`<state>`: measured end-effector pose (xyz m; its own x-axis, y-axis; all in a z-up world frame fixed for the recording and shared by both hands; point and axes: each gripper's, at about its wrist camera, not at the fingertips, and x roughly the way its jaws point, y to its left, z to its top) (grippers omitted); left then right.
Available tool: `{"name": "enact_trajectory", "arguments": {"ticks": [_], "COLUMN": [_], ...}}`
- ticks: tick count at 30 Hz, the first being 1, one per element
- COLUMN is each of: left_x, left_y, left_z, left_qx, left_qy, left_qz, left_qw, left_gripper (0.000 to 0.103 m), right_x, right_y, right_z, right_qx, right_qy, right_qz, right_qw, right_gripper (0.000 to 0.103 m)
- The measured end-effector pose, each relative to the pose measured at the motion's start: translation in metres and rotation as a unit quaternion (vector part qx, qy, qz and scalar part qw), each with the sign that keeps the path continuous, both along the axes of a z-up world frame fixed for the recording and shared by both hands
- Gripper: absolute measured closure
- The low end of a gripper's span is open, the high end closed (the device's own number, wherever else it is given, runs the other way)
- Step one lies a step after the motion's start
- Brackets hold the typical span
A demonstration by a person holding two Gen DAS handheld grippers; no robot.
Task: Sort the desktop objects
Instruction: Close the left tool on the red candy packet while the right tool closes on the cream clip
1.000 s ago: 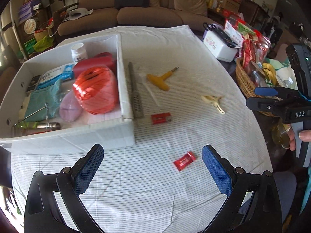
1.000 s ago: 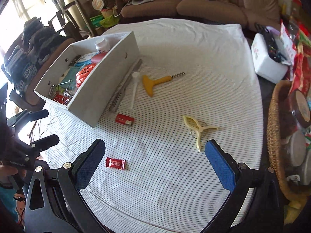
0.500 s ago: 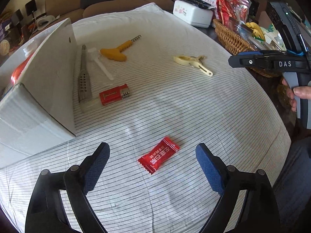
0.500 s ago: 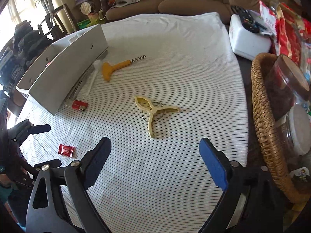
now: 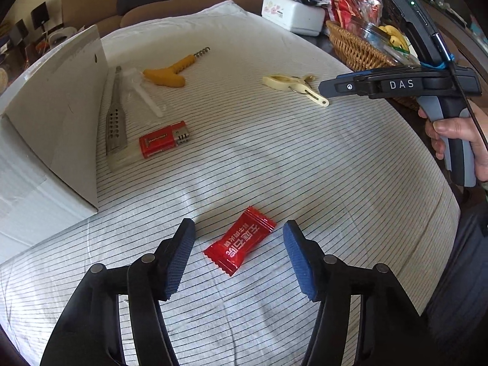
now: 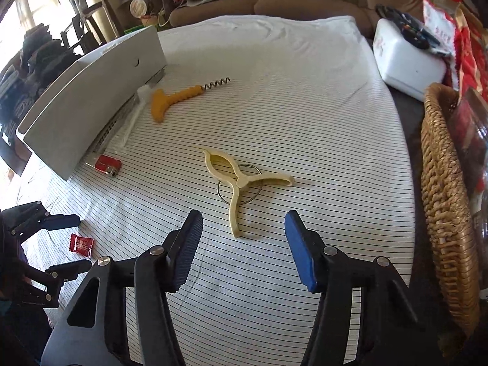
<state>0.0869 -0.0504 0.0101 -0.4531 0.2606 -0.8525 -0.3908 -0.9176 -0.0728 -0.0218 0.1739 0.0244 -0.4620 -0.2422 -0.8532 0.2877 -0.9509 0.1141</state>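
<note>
A red candy packet [image 5: 241, 241] lies on the striped cloth between the blue pads of my left gripper [image 5: 238, 228]. Its jaws are closing, with a gap left on each side of the packet. A cream plastic clip [image 6: 241, 180] with a wire ring lies flat ahead of my right gripper [image 6: 244, 216]. Those jaws are closing too, and only the clip's near handle tip reaches in between the fingertips, untouched. In the right wrist view the left gripper [image 6: 65, 244] straddles the candy packet [image 6: 80, 242]. The white sorting box [image 5: 61, 106] stands at the left.
Beside the box lie a metal perforated tool [image 5: 116, 116], a clear plastic piece [image 5: 143, 94], a red lighter [image 5: 163, 138] and a yellow-handled corkscrew [image 5: 170, 73]. A wicker basket [image 6: 442, 183] of snacks and a white case [image 6: 405, 61] line the table's right edge.
Both grippers have come down close to the cloth and their jaws have narrowed. The left now frames the candy packet; the right has drawn up to the cream clip.
</note>
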Motion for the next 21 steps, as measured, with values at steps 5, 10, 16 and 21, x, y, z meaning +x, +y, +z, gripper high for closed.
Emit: {"name": "enact_trajectory", "arguments": {"ticks": [5, 10, 16, 21], "left_x": [0.008, 0.003, 0.002, 0.001], "left_y": [-0.005, -0.018, -0.024, -0.022], "left_z": [0.001, 0.002, 0.0, -0.001], "left_qx": [0.003, 0.044, 0.074, 0.103], "left_qy": [0.008, -0.003, 0.001, -0.011], "left_qz": [-0.021, -0.006, 0.01, 0.016], "left_qw": [0.9997, 0.999, 0.9972, 0.9945], "left_gripper": [0.059, 0.066, 0.083, 0.099], "right_x": [-0.001, -0.008, -0.009, -0.006], "right_y": [-0.008, -0.016, -0.023, -0.022], "right_z": [-0.003, -0.016, -0.02, -0.015], "right_qx": [0.005, 0.013, 0.031, 0.019], "right_qy": [0.005, -0.014, -0.006, 0.0], "right_qz": [0.014, 0.024, 0.033, 0.034], "right_qw": [1.0, 1.0, 0.999, 0.999], "right_gripper": [0.055, 0.08, 0.08, 0.097]}}
